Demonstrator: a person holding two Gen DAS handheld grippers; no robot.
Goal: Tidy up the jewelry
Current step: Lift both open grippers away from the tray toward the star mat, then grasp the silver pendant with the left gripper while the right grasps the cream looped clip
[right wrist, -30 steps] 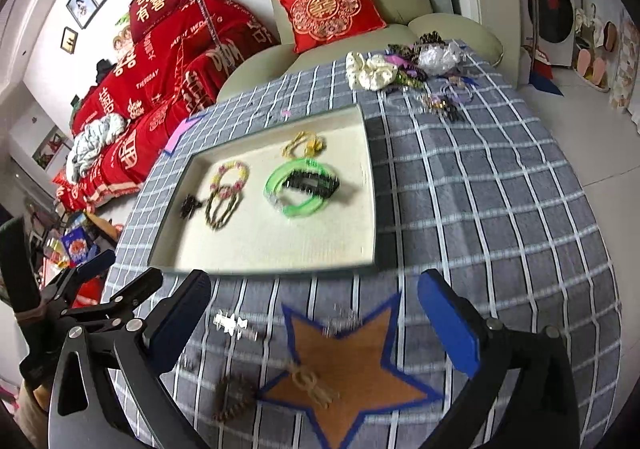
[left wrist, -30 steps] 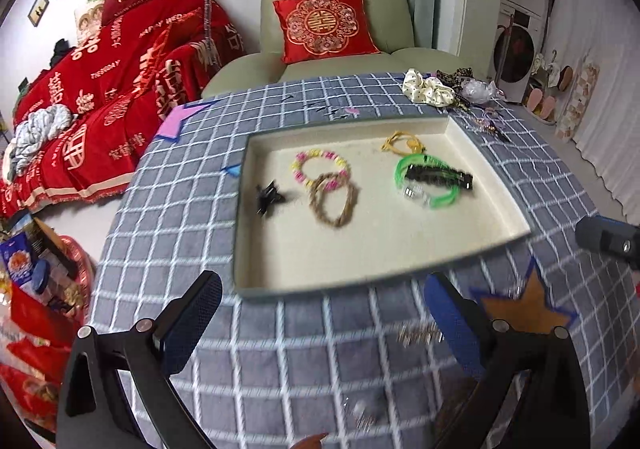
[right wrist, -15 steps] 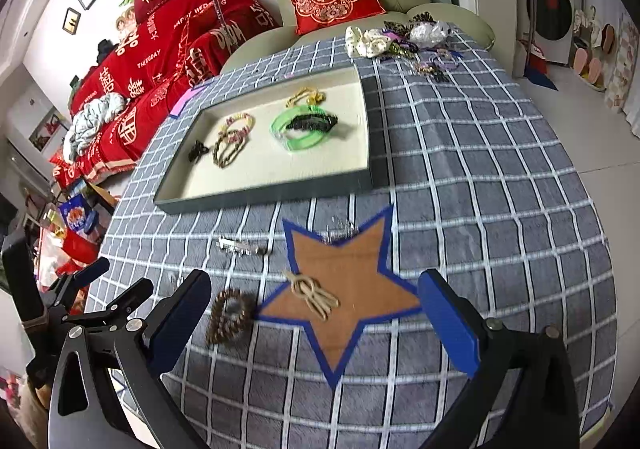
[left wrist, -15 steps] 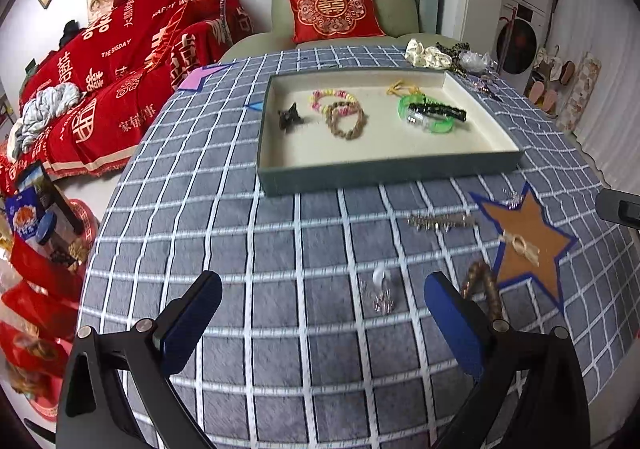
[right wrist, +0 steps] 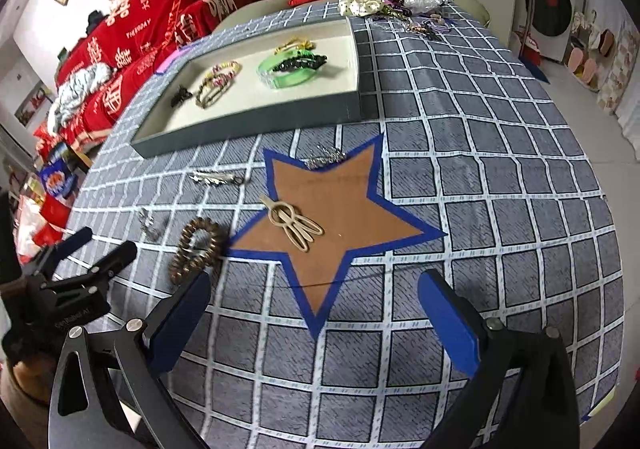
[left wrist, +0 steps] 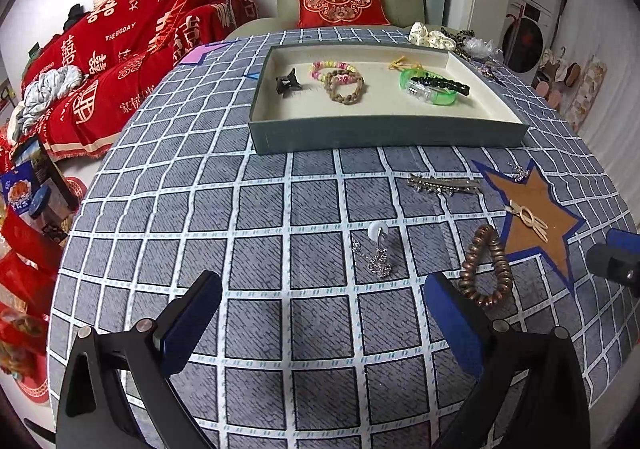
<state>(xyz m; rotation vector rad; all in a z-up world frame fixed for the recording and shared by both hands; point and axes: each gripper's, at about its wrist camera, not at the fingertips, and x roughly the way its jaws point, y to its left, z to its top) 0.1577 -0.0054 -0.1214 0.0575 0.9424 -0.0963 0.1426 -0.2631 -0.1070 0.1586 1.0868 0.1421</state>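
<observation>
Grey checked cloth covers the table (left wrist: 260, 209), with loose jewelry lying short of the tray (left wrist: 384, 133). A brown coil bracelet (left wrist: 486, 265) is seen just beside the left gripper (left wrist: 320, 323), right of its right finger, long axis running away from the camera. Both left and right gripper (right wrist: 316, 323) are held wide apart, empty.

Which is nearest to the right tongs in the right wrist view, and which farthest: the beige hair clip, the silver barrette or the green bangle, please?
1. Beige hair clip, on the brown star, nearest the right tongs.
2. Silver barrette, on the cloth, left.
3. Green bangle, inside the tray.
</observation>
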